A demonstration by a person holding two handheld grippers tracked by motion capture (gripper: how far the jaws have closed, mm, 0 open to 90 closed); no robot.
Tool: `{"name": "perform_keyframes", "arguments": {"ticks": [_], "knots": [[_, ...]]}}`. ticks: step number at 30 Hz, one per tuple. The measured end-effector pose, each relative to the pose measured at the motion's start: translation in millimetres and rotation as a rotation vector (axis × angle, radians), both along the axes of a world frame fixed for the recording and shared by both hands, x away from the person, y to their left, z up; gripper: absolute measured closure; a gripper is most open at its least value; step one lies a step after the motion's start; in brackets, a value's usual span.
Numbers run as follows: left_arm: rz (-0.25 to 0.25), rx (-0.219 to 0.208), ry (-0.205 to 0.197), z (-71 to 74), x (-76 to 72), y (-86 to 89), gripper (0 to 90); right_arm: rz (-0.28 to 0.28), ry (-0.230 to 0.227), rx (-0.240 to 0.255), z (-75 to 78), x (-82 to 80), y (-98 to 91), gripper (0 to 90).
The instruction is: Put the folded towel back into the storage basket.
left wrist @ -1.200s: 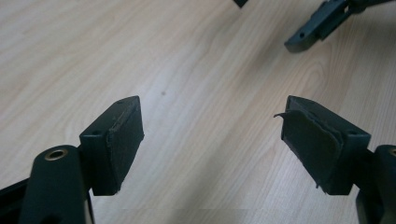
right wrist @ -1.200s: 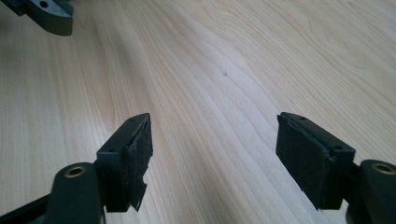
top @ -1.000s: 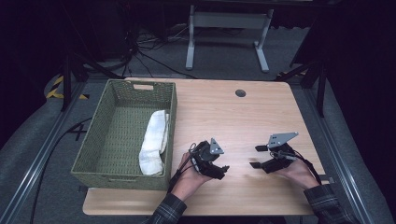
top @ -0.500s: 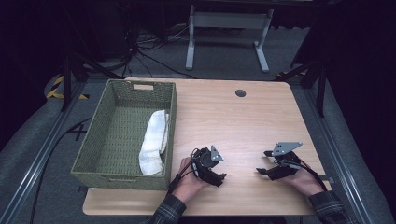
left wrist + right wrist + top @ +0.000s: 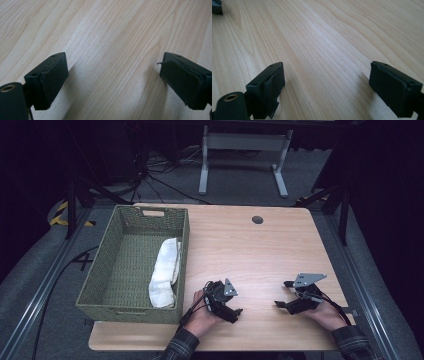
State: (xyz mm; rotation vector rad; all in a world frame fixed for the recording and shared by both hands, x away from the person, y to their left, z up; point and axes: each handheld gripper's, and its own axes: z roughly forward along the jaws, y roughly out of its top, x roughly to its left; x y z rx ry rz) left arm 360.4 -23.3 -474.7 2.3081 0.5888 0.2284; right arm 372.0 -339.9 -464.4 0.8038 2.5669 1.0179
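1. Basket (image 5: 99, 270) stands on the left part of the desk (image 5: 250, 255), the biggest thing in reach: one pale wooden top with rounded corners. Its near edge is cut off by the frame of the high view.
2. It is one green woven rectangular basket with a handle slot in its far wall, and its left wall lines up with the desk's left edge.
3. One white towel (image 5: 165, 275) lies folded lengthwise inside the basket along its right wall. Its near end touches the front wall.
4. Two hands come in from the bottom: the left hand (image 5: 202, 315) just right of the basket's front corner, the right hand (image 5: 325, 315) near the desk's right edge. Both checked sleeves are cut off.
5. One left gripper (image 5: 235, 312) is low over bare wood. In the left gripper view its two fingers (image 5: 50, 80) stand wide; they have just been opening, with nothing between them.
6. One right gripper (image 5: 282, 294), well apart from the left, points toward it. Its fingers (image 5: 268, 92) are also wide and have just been opening, with only wood grain between them.
7. One small dark round hole (image 5: 257, 219) sits near the desk's far edge.
8. A dark scrap (image 5: 217, 6) in the top left corner of the right gripper view is cut off, and I cannot tell what it is.
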Motion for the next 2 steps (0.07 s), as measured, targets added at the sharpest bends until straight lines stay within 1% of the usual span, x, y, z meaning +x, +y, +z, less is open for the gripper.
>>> {"name": "perform_keyframes", "arguments": {"ticks": [2], "knots": [[-0.003,0.0,-0.004,-0.3,0.3,0.0,7.3,-0.004,0.0,0.0,-0.1,-0.2,-0.1,12.7]]}}
